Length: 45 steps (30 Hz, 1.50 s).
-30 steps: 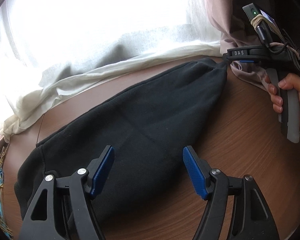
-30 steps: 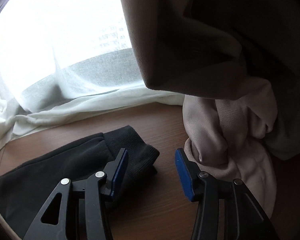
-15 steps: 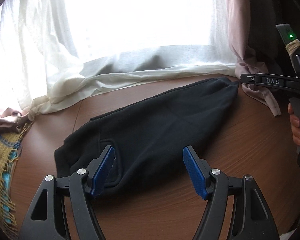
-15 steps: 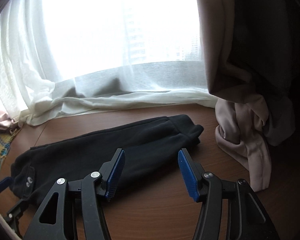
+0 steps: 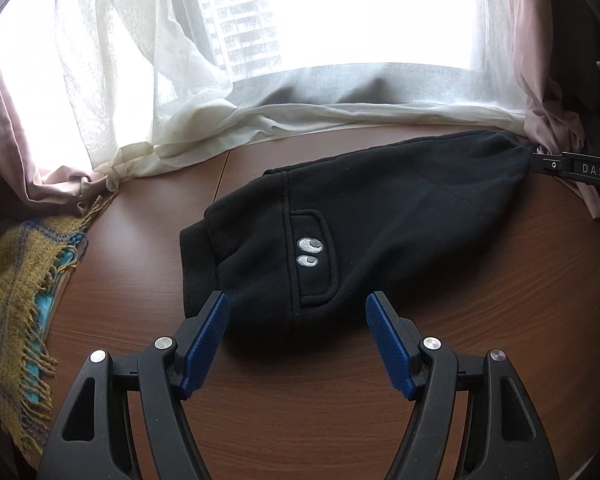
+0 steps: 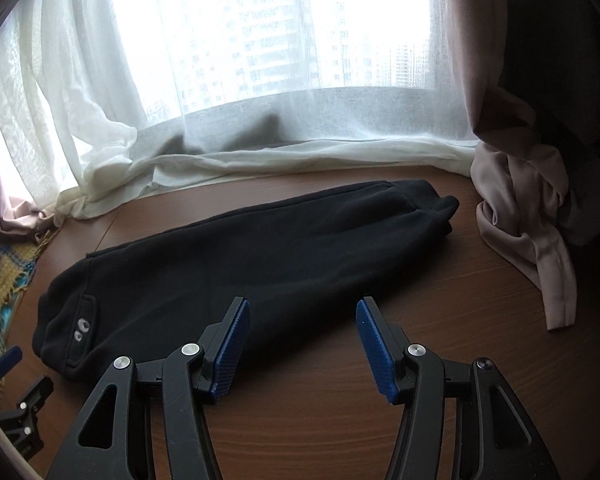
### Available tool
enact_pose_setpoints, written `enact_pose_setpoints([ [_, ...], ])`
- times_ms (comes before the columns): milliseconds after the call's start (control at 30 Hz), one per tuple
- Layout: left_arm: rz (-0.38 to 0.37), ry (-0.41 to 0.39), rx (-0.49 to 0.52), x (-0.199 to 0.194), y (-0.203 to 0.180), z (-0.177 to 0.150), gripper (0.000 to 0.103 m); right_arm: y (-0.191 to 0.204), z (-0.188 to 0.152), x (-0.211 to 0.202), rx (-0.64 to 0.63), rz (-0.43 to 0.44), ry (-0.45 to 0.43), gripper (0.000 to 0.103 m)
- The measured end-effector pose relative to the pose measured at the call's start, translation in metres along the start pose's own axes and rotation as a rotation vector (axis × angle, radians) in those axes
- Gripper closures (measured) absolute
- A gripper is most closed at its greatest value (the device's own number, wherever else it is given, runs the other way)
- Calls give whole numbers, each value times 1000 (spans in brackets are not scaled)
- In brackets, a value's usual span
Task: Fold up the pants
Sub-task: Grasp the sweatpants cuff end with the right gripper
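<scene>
Item: black pants (image 5: 380, 216), folded lengthwise into one long dark band, lying flat on the brown wooden table (image 5: 300, 408). Landmark for all places below: the pants.

Waist end: ribbed waistband (image 5: 192, 268) and a pocket with two embroidered eyes (image 5: 309, 252), at the left-hand end of the pants. Cuff end: ribbed cuffs (image 6: 444, 210) at the right-hand end.

Left gripper (image 5: 298, 338): blue pads spread wide, holding nothing, hovering just in front of the waist end, near the pocket.

Right gripper (image 6: 302, 344): pads likewise spread apart and empty, poised at the near edge of the pants about mid-length, with the cuffs off to its right.

Step in hand, as judged: the lengthwise fold looks done; both tools are apart from the cloth, so a crosswise fold appears to come next. That move would call for pinching one end, probably cuffs or waistband, through all layers and carrying it over to meet the other end without dragging the lower layer.

Surroundings: white sheer curtain (image 6: 260, 100) behind the pants, its hem pooling on the table; a bright window beyond. Pinkish drape (image 6: 532, 216) bundled just beyond the cuffs. Yellow fringed blanket (image 5: 16, 280) past the waist end, well apart.
</scene>
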<state>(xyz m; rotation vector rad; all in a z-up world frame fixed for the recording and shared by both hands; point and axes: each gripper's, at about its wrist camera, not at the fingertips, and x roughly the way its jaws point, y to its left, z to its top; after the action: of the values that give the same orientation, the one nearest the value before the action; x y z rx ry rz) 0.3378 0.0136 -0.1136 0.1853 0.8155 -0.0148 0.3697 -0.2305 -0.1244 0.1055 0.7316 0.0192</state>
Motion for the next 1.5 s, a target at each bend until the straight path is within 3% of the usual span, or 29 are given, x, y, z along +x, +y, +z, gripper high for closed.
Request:
enact_pose_setpoints([
  [200, -36, -84, 25, -8, -27, 34, 32, -26, 14, -1, 36, -5, -34, 47],
  [333, -82, -136, 101, -1, -59, 64, 32, -58, 27, -1, 119, 25, -96, 47],
  [433, -154, -147, 170, 12, -85, 85, 33, -86, 34, 7, 215, 55, -119, 47],
  [567, -283, -139, 256, 42, -114, 120, 33, -118, 39, 24, 348, 43, -117, 47],
  [733, -385, -130, 348, 78, -146, 163, 33, -146, 36, 44, 468, 21, -110, 47],
  [867, -372, -139, 419, 98, -166, 184, 33, -161, 31, 59, 532, 18, -100, 47],
  [1167, -372, -117, 525, 117, -185, 180, 33, -180, 26, 75, 584, 8, -97, 47],
  [1500, -393, -79, 476, 134, -177, 189, 33, -178, 29, 93, 628, 43, -106, 47],
])
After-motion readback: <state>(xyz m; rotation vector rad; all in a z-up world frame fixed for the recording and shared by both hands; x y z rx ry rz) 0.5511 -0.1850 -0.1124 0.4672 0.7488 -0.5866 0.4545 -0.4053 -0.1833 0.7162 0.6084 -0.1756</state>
